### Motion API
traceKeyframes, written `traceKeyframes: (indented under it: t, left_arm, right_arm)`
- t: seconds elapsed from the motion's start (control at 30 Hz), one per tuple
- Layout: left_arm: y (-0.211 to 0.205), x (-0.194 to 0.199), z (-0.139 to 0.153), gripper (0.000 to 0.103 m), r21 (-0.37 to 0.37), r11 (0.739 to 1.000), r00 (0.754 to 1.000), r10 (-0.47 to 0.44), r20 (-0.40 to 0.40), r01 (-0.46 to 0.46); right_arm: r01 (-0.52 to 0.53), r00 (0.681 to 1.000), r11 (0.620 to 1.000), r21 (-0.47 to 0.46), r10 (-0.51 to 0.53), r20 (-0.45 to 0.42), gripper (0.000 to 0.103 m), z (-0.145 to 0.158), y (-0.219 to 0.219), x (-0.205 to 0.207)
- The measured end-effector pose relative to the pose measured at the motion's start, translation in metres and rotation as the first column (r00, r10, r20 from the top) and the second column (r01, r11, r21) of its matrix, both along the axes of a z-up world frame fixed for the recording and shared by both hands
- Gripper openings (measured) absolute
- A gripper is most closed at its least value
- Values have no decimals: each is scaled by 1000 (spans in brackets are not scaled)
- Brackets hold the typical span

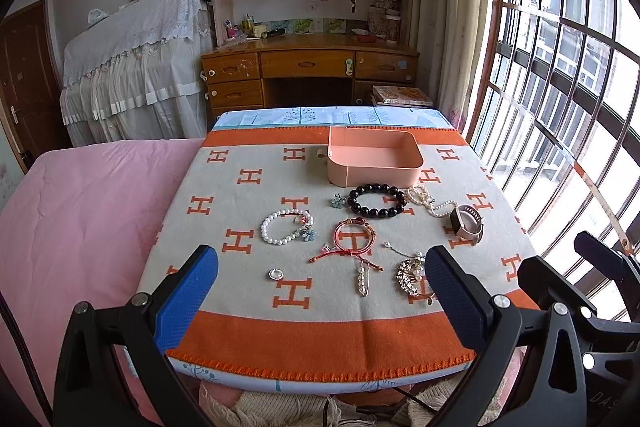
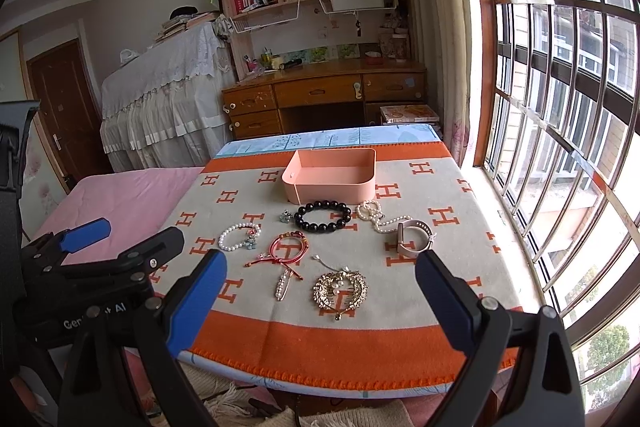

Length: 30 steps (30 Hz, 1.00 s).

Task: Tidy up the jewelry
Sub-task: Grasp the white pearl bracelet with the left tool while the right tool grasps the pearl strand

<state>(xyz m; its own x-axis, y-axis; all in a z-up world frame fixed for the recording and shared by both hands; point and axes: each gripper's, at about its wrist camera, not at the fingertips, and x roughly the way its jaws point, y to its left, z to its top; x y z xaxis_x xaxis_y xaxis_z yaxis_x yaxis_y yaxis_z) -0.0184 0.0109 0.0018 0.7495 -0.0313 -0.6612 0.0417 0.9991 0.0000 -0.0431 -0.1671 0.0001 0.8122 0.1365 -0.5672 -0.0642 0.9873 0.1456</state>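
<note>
Mostly, the jewelry lay scattered on the grey blanket with orange H letters and orange borders (image 1: pixel 248 195), all of it on my side of the shallow, peach-pink plastic tray (image 1: pixel 374 157), which held nothing I could see. Just in front of the tray sat the bracelet of black round beads (image 1: pixel 376 201), with a small blue-green flower charm (image 1: pixel 338 201) to its left and a tangled strand of white pearls (image 1: pixel 430 201) to its right. Further right of the tray, past the pearls, lay the rose-gold wristwatch with a pale pink strap (image 1: pixel 466 225). Nearer me than the black beads were the white pearl bracelet with flower charms (image 1: pixel 286 227) and the red cord bracelet with a dark red stone (image 1: pixel 354 237). Closest to me, well away from the tray, lay a small round crystal button (image 1: pixel 275 274), a pearl-studded hair clip (image 1: pixel 363 281) and a gold, rhinestone-and-pearl wreath brooch (image 2: pixel 341 291).

My left gripper (image 1: pixel 322 283) hung over the near part of the blanket, its blue-padded fingers (image 1: pixel 188 291) spread wide with nothing between them. My right gripper (image 2: pixel 320 299) was likewise spread wide and held nothing, the brooch showing between its fingers. Left of the blanket was a pink bedsheet (image 1: pixel 80 211); beyond the tray stood a wooden desk with drawers (image 1: pixel 308 67).
</note>
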Motion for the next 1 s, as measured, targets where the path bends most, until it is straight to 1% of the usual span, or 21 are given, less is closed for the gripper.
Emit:
traceKeyframes:
  t: [0.1, 0.2, 0.27, 0.37, 0.43, 0.5, 0.57, 0.6, 0.67, 0.73, 0.8, 0.9, 1.0]
  left_arm:
    - [-3, 1, 1, 102, 12, 1000, 1000, -5, -16, 5]
    - [-7, 12, 4, 102, 18, 1000, 999, -21, -37, 22]
    - [-7, 23, 5, 102, -6, 998, 997, -57, -55, 57]
    - [-7, 52, 5, 102, -52, 993, 989, -115, -93, 110]
    - [-7, 75, 3, 102, -35, 992, 984, -123, -129, 119]
    - [-5, 101, 1, 102, -14, 991, 977, -131, -169, 130]
    - [2, 129, -3, 102, -43, 990, 968, -143, -209, 137]
    - [6, 142, -4, 102, -70, 988, 961, -152, -229, 140]
    - [15, 169, -9, 102, -112, 987, 952, -143, -269, 117]
    - [23, 192, -15, 102, -134, 987, 948, -126, -292, 90]
    - [29, 212, -23, 102, -134, 989, 943, -108, -315, 69]
    - [36, 236, -36, 102, -137, 989, 937, -99, -336, 55]
    - [40, 254, -55, 102, -155, 986, 917, -119, -382, 63]
  right_arm:
    - [-2, 1000, 1000, 7, 2, -10, 96, -1, 3, -1]
    - [-10, 1000, 1000, 25, 10, -29, 96, -4, 6, 2]
    - [-21, 998, 999, 43, 23, -50, 96, -6, 6, 11]
    - [-22, 996, 996, 86, 30, -89, 96, -13, 4, 26]
    - [-12, 993, 994, 108, 25, -115, 95, -9, -14, 46]
    - [-6, 989, 994, 111, 23, -148, 90, -10, -22, 68]
    - [-4, 983, 995, 101, 22, -181, 81, -13, -33, 92]
    - [-2, 979, 995, 104, 23, -204, 79, -15, -39, 105]
    - [-4, 969, 993, 120, 34, -246, 73, -20, -46, 129]
    - [-1, 958, 993, 122, 35, -284, 70, -24, -56, 151]
    - [-16, 949, 993, 113, 51, -312, 70, -26, -65, 173]
    - [-42, 934, 996, 76, 66, -350, 68, -32, -70, 198]
    - [-72, 911, 996, 59, 89, -402, 66, -43, -72, 223]
